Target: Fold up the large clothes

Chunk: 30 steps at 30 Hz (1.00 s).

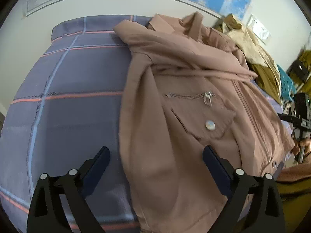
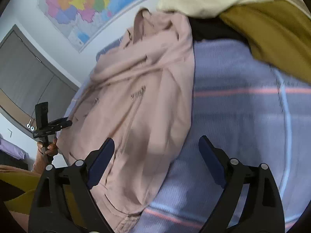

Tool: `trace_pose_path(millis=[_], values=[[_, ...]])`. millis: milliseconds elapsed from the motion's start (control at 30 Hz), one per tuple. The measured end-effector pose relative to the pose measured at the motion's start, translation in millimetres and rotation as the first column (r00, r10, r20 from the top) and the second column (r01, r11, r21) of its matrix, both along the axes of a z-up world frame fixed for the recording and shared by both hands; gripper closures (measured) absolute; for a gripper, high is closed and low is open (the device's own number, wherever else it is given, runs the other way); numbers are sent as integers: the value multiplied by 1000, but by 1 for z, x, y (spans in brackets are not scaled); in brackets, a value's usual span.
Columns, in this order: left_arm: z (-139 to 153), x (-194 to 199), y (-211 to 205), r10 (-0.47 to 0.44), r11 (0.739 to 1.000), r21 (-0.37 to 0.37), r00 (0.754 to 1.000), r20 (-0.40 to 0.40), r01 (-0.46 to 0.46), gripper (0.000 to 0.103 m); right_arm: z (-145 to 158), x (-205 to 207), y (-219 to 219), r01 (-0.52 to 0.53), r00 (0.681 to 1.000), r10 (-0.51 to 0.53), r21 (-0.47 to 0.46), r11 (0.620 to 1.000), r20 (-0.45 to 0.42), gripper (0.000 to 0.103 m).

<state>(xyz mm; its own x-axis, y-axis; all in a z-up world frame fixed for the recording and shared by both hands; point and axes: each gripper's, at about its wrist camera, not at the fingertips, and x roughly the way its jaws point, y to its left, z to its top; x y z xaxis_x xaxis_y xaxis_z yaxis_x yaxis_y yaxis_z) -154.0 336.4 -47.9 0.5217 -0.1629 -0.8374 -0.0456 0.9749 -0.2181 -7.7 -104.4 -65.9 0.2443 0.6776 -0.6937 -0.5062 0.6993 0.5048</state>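
A dusty pink jacket [image 1: 184, 101] lies front up on a bed with a blue-grey checked sheet [image 1: 73, 73], its chest zip and a snap pocket showing. My left gripper [image 1: 156, 151] hovers open over the jacket's left edge, one finger above the sheet and the other above the fabric, with nothing pinched. In the right wrist view the same jacket [image 2: 140, 97] lies left of centre. My right gripper [image 2: 156, 142] stands open above its right edge and the sheet [image 2: 243, 126], holding nothing. Each view shows the other gripper at the picture's edge, held in a hand [image 1: 301, 145].
A heap of mustard and cream clothes [image 2: 272, 35] lies at the far end of the bed, next to the jacket's collar. A wall map [image 2: 87, 5] hangs behind the bed. There is a turquoise plastic stool [image 1: 285, 85] to the right and grey cupboard doors [image 2: 23, 77] to the left.
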Motion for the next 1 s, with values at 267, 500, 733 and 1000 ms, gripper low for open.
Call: trace_pose_path(millis=[267,500,733,1000], values=[[2,-23,-15,-70,996,-57,997,-10,70,7,-7,-18,5,-76,996,79,111,991,-30,14],[2,-33,-23,-125,974,-189,992,-2,122,7,-10,-27,11,-124,989,137,192,974,-58,14],[3,-18,-36,-87,979,-181,996,23,89,29,-10,-23,45,-177,983,183,182,967,-19,15],[1,-15,-37,-37,988,-150,999,32,41,27,-19,-24,32,-149,982,172,245,958,-73,59]])
